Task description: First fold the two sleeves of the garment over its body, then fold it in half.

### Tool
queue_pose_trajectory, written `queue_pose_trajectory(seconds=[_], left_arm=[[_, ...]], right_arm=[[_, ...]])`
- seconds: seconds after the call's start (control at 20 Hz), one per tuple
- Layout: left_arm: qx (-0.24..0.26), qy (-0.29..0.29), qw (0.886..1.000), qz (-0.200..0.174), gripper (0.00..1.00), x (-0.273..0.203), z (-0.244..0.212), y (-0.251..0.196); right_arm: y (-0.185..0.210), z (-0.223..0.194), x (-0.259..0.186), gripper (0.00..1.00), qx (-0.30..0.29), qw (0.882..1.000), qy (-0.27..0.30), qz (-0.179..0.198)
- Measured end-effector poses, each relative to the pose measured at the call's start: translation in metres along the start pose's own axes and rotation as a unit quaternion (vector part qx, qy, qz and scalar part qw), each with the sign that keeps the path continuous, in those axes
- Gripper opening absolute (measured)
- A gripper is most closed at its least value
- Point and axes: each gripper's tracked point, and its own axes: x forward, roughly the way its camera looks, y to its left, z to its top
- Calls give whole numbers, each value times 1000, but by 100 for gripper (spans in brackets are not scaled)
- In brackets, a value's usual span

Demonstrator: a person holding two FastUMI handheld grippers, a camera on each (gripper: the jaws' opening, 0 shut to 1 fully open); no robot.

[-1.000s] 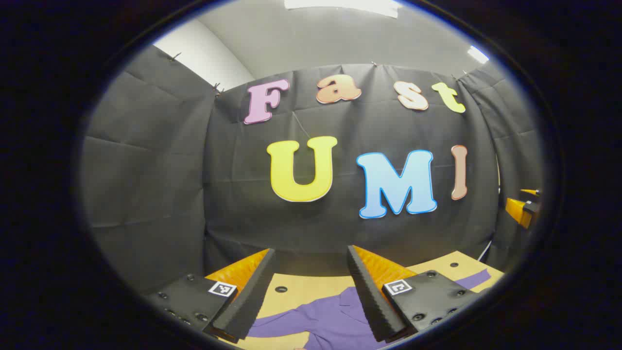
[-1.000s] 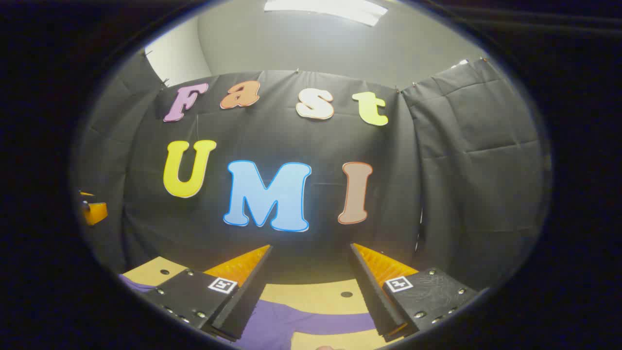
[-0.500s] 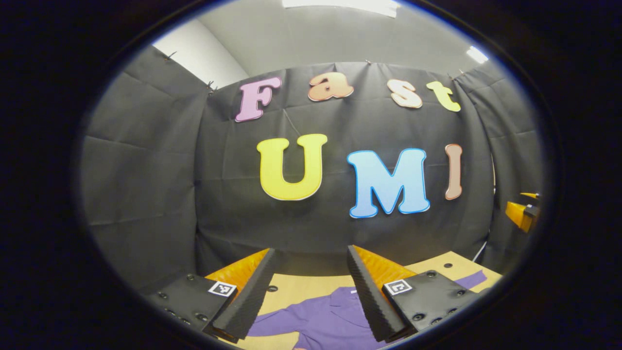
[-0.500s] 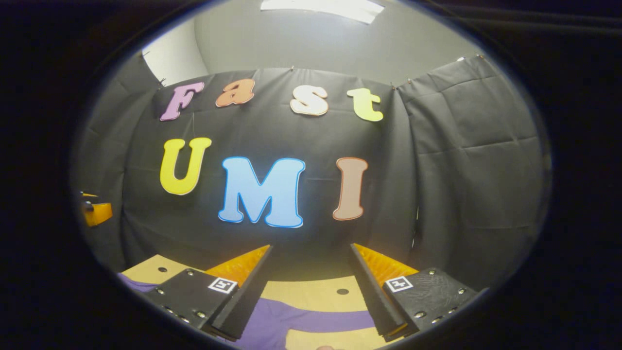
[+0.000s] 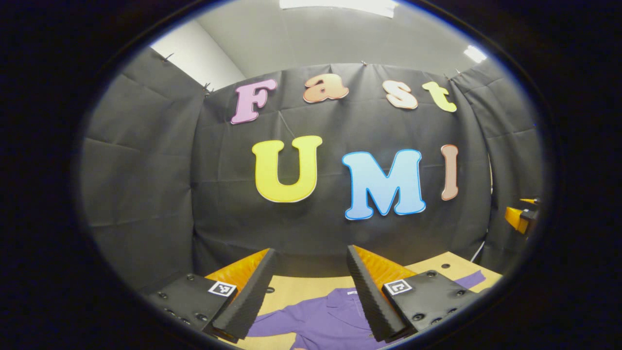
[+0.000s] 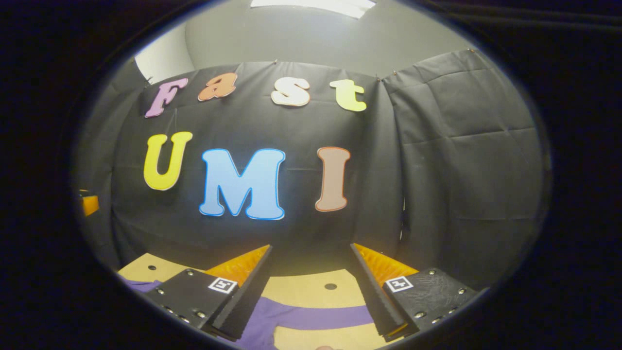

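Ahead of us at twelve o'clock the black cloth wall (image 5: pixel 146 160) closes off the far edge of the table (image 5: pixel 311 287), and it wraps round at nine and three o'clock too. Our left gripper (image 5: pixel 311 291) and right gripper (image 6: pixel 311 291) both hang with jaws wide apart above the tabletop, nothing between the fingers. At six o'clock under them the purple shirt (image 5: pixel 320 321) lies flat, one sleeve (image 6: pixel 316 318) stretched across the wood; it does not block a pass over it.

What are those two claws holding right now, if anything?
Nothing. The left claw and the right claw both hang open above the purple cloth garment spread on the tan wooden table.
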Motion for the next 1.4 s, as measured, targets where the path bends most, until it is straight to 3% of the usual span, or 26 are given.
queue_pose_trajectory(seconds=[0.4,0.85,1.15,1.4], left_arm=[[8,4,1000,18,93,-3,-1,5],[24,6,999,46,93,-11,1,7],[18,17,997,70,97,-16,-6,12],[23,20,995,91,97,-21,-4,19]], right_arm=[[-53,-65,44,96,-16,997,60,-37],[-84,-168,99,96,-16,986,163,-34],[-96,-242,123,96,-23,972,233,-30],[-103,-304,129,96,11,950,310,-31]])
